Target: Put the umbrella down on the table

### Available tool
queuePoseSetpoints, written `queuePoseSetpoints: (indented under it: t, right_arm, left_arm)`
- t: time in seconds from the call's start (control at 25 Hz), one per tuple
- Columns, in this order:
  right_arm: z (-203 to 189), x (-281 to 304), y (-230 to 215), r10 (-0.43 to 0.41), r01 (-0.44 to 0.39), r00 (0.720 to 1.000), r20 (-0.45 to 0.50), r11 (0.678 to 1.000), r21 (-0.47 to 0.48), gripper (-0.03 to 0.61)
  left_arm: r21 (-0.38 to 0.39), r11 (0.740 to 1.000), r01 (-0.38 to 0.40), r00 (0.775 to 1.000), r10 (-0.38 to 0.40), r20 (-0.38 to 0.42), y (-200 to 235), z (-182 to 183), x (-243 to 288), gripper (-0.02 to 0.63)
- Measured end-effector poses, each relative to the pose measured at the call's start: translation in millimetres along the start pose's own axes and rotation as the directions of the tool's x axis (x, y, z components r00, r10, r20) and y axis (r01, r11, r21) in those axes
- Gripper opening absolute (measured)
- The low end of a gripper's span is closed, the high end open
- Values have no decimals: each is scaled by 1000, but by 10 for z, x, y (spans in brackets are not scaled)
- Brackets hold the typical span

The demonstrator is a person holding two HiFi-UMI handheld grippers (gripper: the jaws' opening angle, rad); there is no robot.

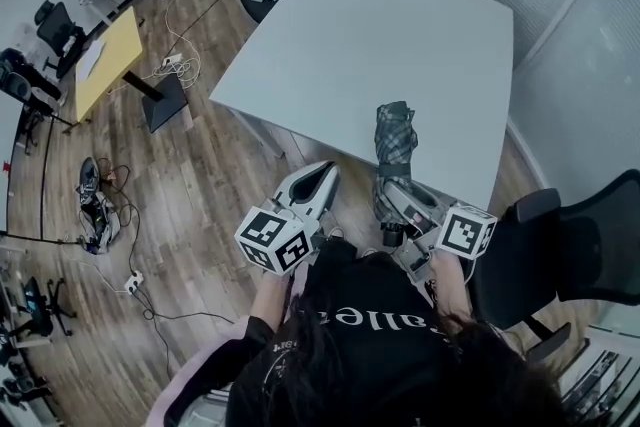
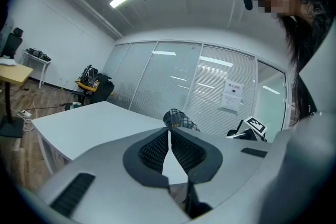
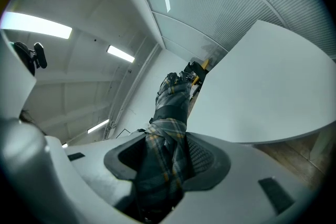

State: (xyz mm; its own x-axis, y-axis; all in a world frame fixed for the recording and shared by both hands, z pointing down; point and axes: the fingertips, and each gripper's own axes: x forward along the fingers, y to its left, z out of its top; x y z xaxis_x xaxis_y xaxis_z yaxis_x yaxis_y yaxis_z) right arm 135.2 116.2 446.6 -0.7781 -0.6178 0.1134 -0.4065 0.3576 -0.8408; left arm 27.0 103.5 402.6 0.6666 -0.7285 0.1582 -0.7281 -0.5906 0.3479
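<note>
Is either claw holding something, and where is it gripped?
The right claw clamps the folded umbrella around its fabric, near the handle end. The left claw is shut on nothing.

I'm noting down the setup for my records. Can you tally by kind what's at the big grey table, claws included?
umbrella: 1
claws: 2 (left claw, right claw)
grey table: 1
black office chair: 1
Total: 5
</note>
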Motion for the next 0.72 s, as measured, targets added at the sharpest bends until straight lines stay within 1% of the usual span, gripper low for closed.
queuePoseSetpoints:
  t: [0.2,0.28,0.4,0.52,0.72]
  right_arm:
    - [-71,-89,-79,13,-13,999,-43,1000,-17,201]
    - [-95,-115,-127,3,-4,998,-58,1000,-14,201]
    - [-99,-93,-147,22,-23,997,-69,1000,-4,201]
    - [-107,-43,-224,19,-19,996,-91,1000,4,201]
    - [-51,115,-264,33,-32,993,-109,999,4,201]
  left_arm:
    - [-15,999,-49,999,49,5,-82,-153,-88,26]
    - [-21,998,-65,998,65,-2,-113,-211,-138,26]
    - [-38,995,-94,996,93,-6,-86,-266,-171,26]
    - [-51,992,-114,993,114,6,-18,-258,-153,26]
    - [-43,991,-130,991,131,15,92,-186,-98,26]
